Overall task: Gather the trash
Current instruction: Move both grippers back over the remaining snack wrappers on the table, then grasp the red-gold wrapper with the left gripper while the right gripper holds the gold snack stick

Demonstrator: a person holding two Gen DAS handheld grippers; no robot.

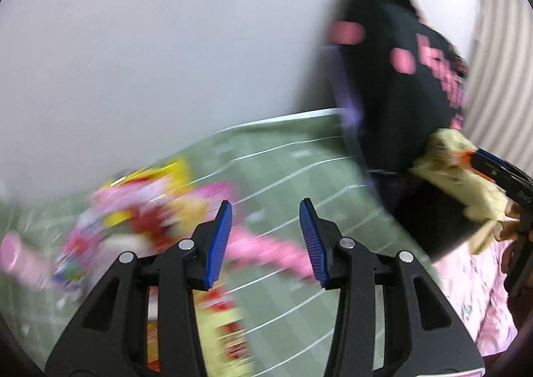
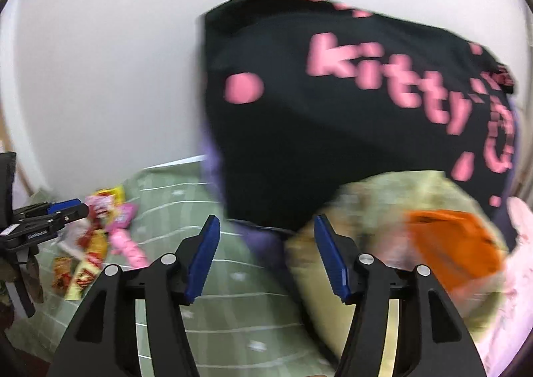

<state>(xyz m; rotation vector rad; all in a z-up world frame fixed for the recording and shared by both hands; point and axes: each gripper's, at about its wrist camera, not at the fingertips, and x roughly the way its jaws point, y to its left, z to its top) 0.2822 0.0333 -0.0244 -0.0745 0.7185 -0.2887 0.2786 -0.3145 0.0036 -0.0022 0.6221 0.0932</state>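
Blurred candy wrappers [image 1: 133, 210] in pink, red and yellow lie heaped on the green mat [image 1: 299, 160], ahead and left of my left gripper [image 1: 266, 207]. Its blue pads stand apart with nothing between them. A pink wrapper [image 1: 266, 250] lies just beyond its fingers. In the right wrist view the same heap [image 2: 96, 237] sits far left, with the left gripper [image 2: 80, 207] over it. My right gripper [image 2: 266, 220] is open. A crumpled yellow-green packet [image 2: 383, 210] with an orange patch lies by its right finger, not pinched. The right gripper [image 1: 479, 160] shows beside that packet [image 1: 466, 184].
A black bag [image 2: 333, 110] with pink lettering stands at the back of the mat [image 2: 233, 310] against a white wall, over something purple [image 2: 213, 157]. Pink patterned fabric [image 1: 473, 293] lies at the right edge. Both views are motion-blurred.
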